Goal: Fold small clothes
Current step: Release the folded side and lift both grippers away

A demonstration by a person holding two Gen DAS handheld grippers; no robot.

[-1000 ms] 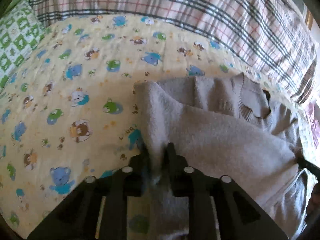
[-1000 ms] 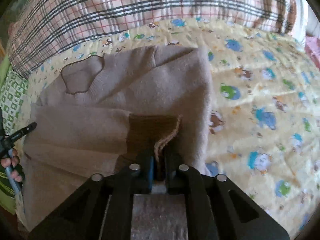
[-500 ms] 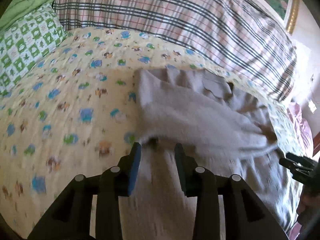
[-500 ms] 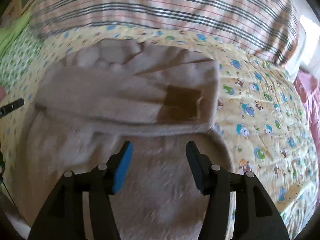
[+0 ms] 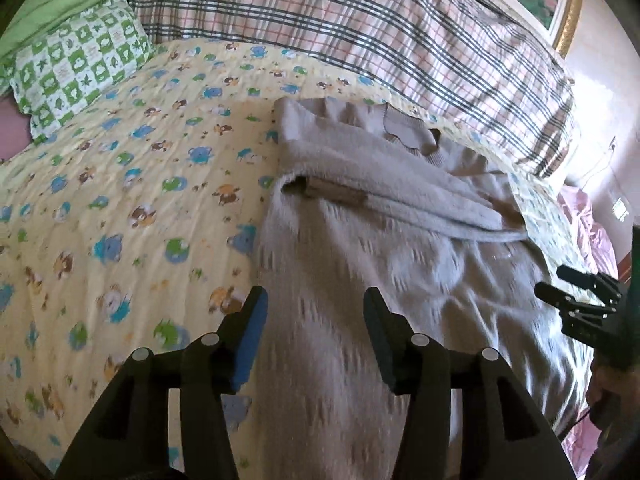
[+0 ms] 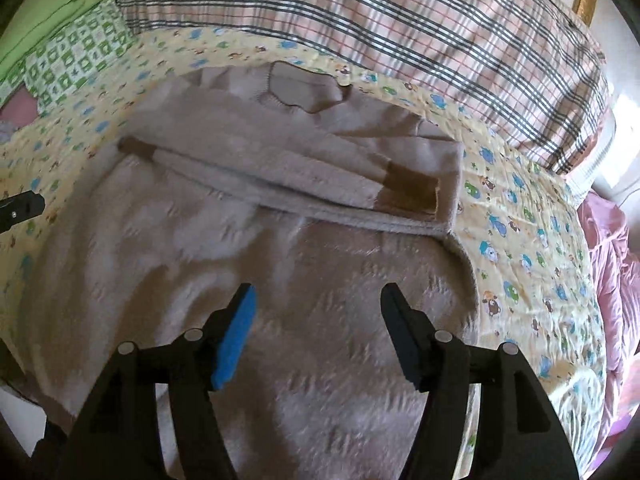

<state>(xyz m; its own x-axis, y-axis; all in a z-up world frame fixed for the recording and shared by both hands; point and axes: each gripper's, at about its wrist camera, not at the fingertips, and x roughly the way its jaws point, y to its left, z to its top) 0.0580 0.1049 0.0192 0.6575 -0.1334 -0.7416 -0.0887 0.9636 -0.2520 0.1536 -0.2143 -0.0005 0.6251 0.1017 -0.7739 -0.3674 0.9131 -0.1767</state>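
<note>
The left gripper [image 5: 314, 300] hovers with its jaws spread wide apart and holding nothing, above the near part of a soft beige-grey knitted sweater [image 5: 360, 280]. The right gripper [image 6: 318, 298] likewise has its jaws wide apart and empty, over the sweater's [image 6: 280, 260] near half; it also shows at the right edge of the left wrist view [image 5: 560, 286]. The sweater lies spread on a bed, its neck opening [image 6: 304, 94] at the far end. Both sleeves are folded across the chest, forming a band from left to right; a darker brown ribbed cuff [image 6: 412, 192] lies at the right end of that band and the other brown cuff [image 6: 138, 148] at its left end. Beneath the sweater is a pale yellow quilted bed cover printed with small blue, green and brown cartoon animals [image 5: 120, 200]. Beyond it, at the far side, rests a large pink, white and dark-striped plaid pillow [image 5: 360, 32]. At the far left sits a green-and-white checked pillow [image 5: 76, 64], and crumpled pink fabric [image 6: 612, 272] lies at the right edge.
</note>
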